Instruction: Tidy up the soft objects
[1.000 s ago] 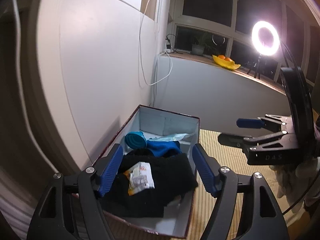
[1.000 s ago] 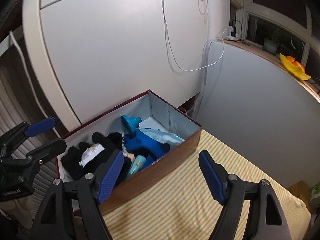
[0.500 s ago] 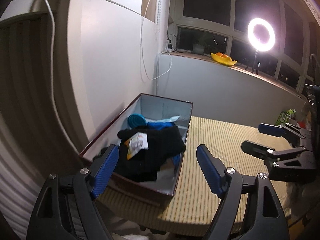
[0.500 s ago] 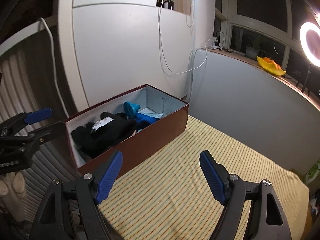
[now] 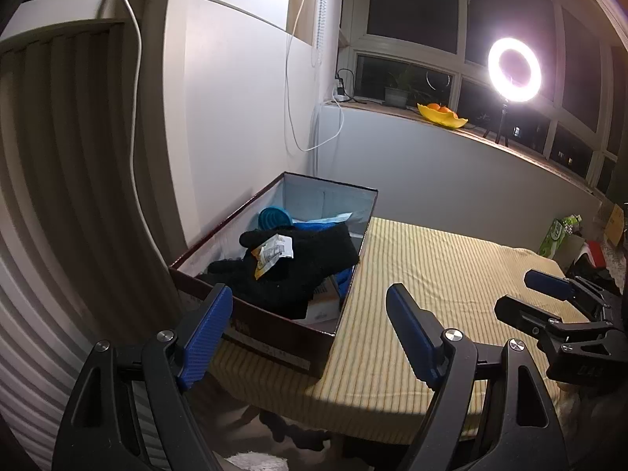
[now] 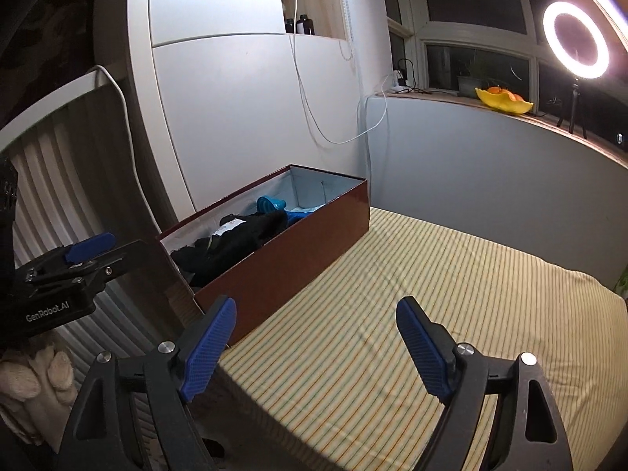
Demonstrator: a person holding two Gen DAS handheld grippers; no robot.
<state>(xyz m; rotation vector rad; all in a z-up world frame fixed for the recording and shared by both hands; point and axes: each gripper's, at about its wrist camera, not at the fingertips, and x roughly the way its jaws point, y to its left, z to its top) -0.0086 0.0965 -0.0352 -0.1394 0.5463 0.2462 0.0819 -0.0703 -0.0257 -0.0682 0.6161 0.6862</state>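
Observation:
A dark red box (image 5: 274,347) (image 6: 298,251) stands at the left end of a table with a yellow striped cloth (image 5: 443,271) (image 6: 412,314). Inside it lie black gloves with a paper tag (image 5: 298,263) (image 6: 243,231), a blue cloth (image 5: 314,227) and a blue ribbed piece (image 5: 272,218) (image 6: 269,204). My left gripper (image 5: 310,333) is open and empty, held back from the box's near end; it also shows in the right wrist view (image 6: 90,255). My right gripper (image 6: 316,347) is open and empty above the cloth; it also shows in the left wrist view (image 5: 541,294).
White wall panels and a hanging cable (image 5: 298,90) stand behind the box. A windowsill carries a yellow bowl of oranges (image 5: 441,114), a plant and a ring light (image 5: 514,70). A green carton (image 5: 559,235) stands past the table's far right end. A ribbed panel (image 5: 59,196) is on the left.
Both grippers have pulled back and away from the box, so it looks smaller and farther. The box's contents have not moved. Both grippers stay open.

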